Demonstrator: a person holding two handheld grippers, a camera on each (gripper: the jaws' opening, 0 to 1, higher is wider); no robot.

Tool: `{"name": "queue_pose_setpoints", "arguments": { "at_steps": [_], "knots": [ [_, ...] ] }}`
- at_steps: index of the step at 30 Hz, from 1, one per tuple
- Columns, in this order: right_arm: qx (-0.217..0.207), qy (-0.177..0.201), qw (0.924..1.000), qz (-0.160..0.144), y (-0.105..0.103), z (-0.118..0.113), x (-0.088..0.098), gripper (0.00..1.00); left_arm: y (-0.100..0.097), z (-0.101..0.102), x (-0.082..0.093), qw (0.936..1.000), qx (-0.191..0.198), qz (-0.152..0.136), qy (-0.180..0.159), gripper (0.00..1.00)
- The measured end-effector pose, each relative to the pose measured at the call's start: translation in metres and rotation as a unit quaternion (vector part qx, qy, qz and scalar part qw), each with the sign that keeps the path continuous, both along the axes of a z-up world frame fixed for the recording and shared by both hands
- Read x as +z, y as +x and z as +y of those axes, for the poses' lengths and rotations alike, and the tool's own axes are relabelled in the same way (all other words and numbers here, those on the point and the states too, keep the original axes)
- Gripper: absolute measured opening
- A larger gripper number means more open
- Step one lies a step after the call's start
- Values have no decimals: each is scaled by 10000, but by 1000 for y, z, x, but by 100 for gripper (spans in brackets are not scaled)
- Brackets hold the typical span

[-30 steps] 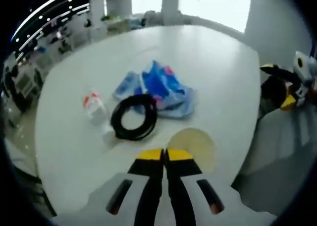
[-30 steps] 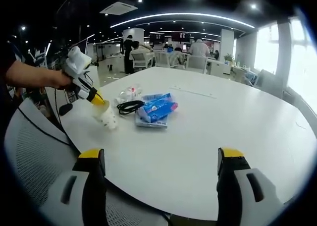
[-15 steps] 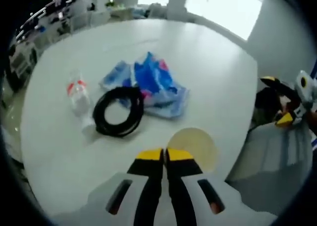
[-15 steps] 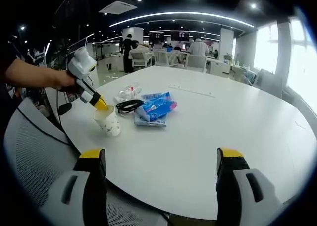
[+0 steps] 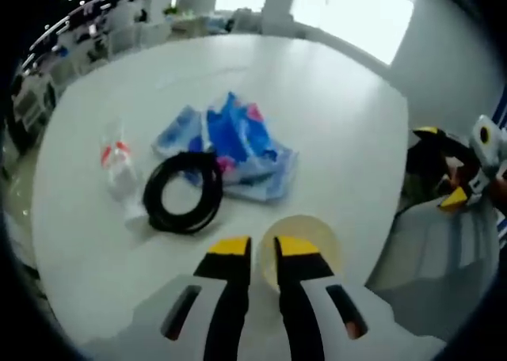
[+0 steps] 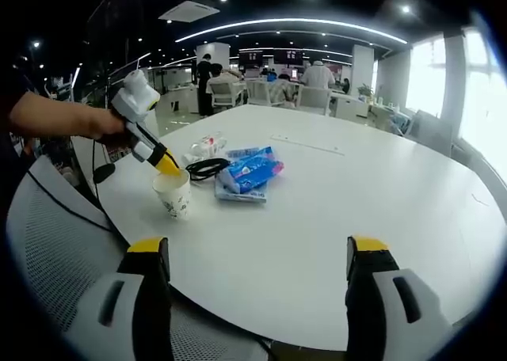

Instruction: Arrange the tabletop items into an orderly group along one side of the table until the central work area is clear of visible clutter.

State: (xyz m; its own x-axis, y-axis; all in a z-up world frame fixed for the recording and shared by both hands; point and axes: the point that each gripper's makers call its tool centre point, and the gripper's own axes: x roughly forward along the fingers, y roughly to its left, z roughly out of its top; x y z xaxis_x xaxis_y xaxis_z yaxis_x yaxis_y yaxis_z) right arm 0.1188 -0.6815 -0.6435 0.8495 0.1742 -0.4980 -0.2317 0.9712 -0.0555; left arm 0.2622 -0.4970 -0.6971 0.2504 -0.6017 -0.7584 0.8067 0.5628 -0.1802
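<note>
A pale paper cup [image 6: 174, 197] stands upright near the table's edge. My left gripper [image 5: 263, 247] sits at its rim [image 5: 313, 228], jaws slightly apart, one on each side of the cup wall. In the right gripper view the left gripper [image 6: 168, 166] angles down onto the cup top, held by a person's hand. Beyond the cup lie a black coiled cable [image 5: 150, 199], blue packets [image 5: 238, 139] and a clear bottle with a red label [image 5: 119, 167]. My right gripper [image 6: 253, 254] hovers wide open over the table's near edge with nothing between its fingers.
The round white table [image 6: 356, 203] is bare to the right of the items. A grey mesh chair [image 6: 47, 242] stands at the table's left edge. Desks, chairs and people fill the office in the background.
The cup has gone from tilted and lifted to standing on the table. My left jaws, shut on its rim before, have parted. The right gripper has not moved.
</note>
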Motion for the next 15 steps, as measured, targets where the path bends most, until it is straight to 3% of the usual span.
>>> {"name": "queue_pose_setpoints", "arguments": {
  "at_steps": [15],
  "knots": [
    [-16,14,10000,-17,0,-1,0,93,21,15,11,9987,276,-303,-314,25]
  ]
}}
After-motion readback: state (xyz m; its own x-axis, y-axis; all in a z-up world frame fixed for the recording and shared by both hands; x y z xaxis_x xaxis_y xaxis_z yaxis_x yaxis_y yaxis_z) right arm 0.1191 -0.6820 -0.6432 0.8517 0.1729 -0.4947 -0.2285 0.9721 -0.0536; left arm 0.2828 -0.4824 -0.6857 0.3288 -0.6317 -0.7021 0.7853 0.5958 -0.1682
